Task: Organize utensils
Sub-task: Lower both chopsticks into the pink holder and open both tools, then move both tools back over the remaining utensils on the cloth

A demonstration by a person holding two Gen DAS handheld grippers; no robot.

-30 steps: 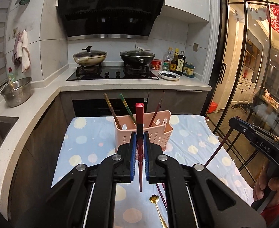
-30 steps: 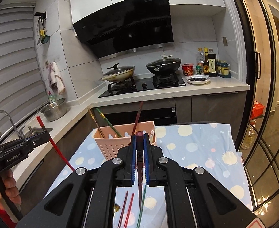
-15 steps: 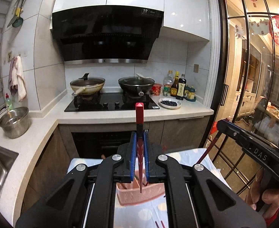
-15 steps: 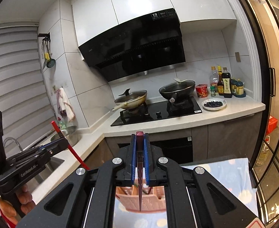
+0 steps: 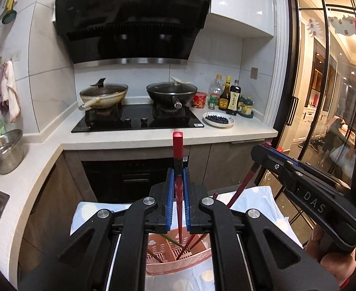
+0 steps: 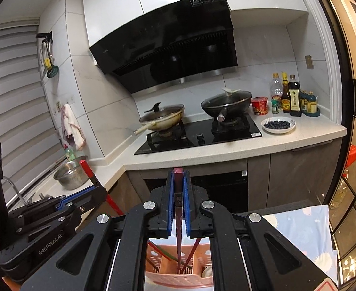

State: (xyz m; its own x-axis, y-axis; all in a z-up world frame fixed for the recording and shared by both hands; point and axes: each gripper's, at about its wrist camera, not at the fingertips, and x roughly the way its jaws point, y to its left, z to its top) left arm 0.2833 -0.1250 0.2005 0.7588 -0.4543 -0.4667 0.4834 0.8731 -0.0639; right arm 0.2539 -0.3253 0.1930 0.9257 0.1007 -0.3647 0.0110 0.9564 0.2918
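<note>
Both grippers had risen and come over the pink basket (image 5: 178,262) since a second ago, which now sat low under the fingers on the spotted cloth (image 6: 299,230). Left gripper (image 5: 178,181) was clamped on a red chopstick (image 5: 178,150), right gripper (image 6: 178,184) clamped on a dark red chopstick (image 6: 178,208), tips pointing down into the basket. Both pointed slightly downward toward the stove counter (image 5: 153,138); a hand (image 5: 335,264) gripped the right tool's handle.
</note>
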